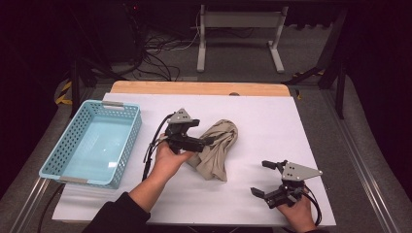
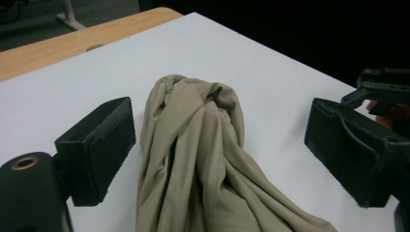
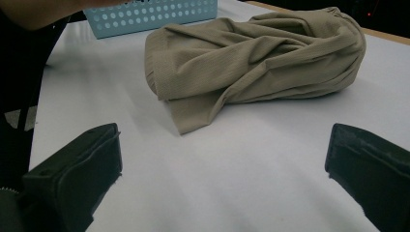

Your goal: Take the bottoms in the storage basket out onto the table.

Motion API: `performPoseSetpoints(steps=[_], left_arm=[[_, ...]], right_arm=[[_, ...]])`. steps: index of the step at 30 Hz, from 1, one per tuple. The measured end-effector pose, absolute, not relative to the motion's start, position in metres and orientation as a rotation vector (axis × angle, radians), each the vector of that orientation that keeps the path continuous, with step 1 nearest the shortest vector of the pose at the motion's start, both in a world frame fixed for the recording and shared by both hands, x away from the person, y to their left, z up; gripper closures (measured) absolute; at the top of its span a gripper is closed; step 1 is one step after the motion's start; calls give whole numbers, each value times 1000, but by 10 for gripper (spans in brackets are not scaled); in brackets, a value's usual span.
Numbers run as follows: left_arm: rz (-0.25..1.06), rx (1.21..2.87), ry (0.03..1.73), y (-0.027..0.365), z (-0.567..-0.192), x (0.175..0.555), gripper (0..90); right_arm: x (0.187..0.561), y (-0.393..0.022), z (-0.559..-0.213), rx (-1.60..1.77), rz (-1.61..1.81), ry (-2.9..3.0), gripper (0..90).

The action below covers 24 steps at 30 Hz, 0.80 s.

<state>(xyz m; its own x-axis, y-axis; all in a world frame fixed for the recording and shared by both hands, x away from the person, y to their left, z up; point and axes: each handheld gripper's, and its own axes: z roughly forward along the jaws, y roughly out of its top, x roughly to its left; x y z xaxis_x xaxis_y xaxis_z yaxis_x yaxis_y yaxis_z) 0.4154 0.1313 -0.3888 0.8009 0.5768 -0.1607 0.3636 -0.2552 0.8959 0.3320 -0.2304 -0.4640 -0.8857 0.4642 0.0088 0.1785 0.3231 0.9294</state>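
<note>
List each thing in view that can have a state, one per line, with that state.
Cloth: beige, bunched in a heap on the white table, lying between the left tongs' jaws, not pinched.
Basket: blue, upright, empty, apart from the cloth.
Left tongs: open, at the cloth.
Right tongs: open, nothing between the jaws, apart from the cloth.

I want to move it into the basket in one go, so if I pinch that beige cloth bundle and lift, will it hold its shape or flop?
The beige cloth probably flops: it lies in soft, loose folds, so the bundle would likely unroll and dangle. It looks thin and light. Its ribbed surface should give the left gripper fair hold; its jaws stand open around the cloth.
</note>
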Motion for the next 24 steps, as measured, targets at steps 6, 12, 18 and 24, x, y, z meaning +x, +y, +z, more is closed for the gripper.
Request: performPoseSetpoints(steps=[6,12,18,24], left_arm=[[237,1847,687,147,-387,401,106],[251,1859,673,162,-389,390,102],[256,1863,676,180,-396,379,94],[273,1874,680,193,-404,369,83]], right_arm=[[332,-230,-464,580,1589,2333,2],[332,-230,-464,580,1591,2334,2],[332,-230,-464,575,1594,2334,2],[331,-230,-464,575,1595,2337,1]])
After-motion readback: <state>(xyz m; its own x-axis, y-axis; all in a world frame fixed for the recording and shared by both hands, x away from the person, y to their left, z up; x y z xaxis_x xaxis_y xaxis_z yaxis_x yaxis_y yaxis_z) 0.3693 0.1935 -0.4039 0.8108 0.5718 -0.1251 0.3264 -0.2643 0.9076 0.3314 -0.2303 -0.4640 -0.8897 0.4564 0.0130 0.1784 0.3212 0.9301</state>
